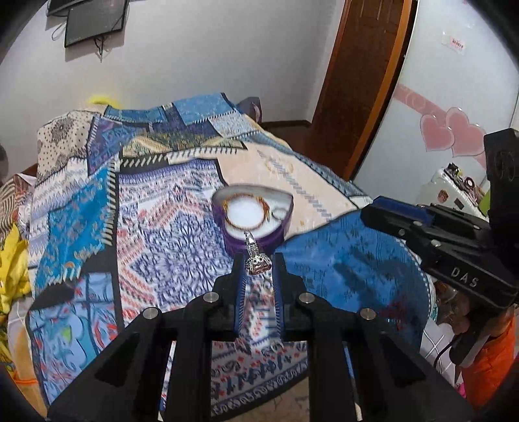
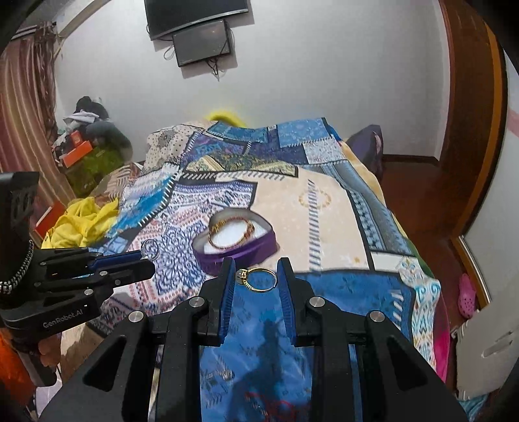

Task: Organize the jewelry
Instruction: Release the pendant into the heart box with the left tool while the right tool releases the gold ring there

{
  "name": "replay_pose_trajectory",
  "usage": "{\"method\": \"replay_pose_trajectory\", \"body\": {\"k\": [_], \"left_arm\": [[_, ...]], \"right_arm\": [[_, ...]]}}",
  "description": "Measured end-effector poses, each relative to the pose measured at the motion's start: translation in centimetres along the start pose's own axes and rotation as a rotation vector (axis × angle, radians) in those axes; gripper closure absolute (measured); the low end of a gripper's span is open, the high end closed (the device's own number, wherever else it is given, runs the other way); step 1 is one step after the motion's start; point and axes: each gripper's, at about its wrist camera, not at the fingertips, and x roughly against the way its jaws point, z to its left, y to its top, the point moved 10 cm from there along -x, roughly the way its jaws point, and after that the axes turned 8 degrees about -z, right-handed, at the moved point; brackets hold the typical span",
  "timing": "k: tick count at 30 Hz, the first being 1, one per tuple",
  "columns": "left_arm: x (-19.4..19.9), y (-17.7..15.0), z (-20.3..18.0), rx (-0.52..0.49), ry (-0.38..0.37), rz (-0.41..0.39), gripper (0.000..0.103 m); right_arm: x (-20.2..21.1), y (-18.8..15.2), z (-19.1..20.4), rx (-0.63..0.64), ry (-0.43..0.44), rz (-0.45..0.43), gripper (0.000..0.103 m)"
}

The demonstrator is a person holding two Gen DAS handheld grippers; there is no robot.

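Nearest the lens, the right gripper (image 2: 255, 279) clamps a gold ring (image 2: 258, 279) between its blue pads, while the left gripper (image 1: 258, 265) pinches a silver ring (image 1: 258, 262). Both hover over a patchwork bedspread (image 2: 324, 201), just near of a purple heart-shaped box (image 2: 234, 242) holding a bangle (image 2: 227, 232). Far off, screens (image 2: 201, 29) hang on the white wall; a wooden door (image 1: 360, 81) stands right.

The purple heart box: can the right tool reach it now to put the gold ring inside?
Probably yes. The right tool holds the gold ring, and the purple heart box lies open just ahead on the bedspread. Nothing stands between them; the left tool is off to the side.
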Motion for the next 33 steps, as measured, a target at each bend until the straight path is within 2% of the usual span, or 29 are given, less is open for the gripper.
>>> {"method": "replay_pose_trajectory", "body": {"k": [9,17,22,33], "left_arm": [[-0.6,2.7,0.7,-0.01,0.006,-0.049,0.088],[-2.6,3.1,1.0,-0.013,-0.006,-0.035,0.088],[-4.3,2.6,1.2,-0.008,-0.017,-0.002,0.088],[-6.6,1.6,1.3,0.01,-0.056,0.059,0.088]], "right_arm": [[-2.0,2.8,0.9,0.025,0.032,-0.039,0.079],[-4.2,4.0,1.5,0.039,0.056,-0.033,0.079],[-5.8,3.7,1.6,0.05,0.06,0.001,0.079],[-9.0,1.5,1.5,0.042,0.099,0.139,0.079]]}}
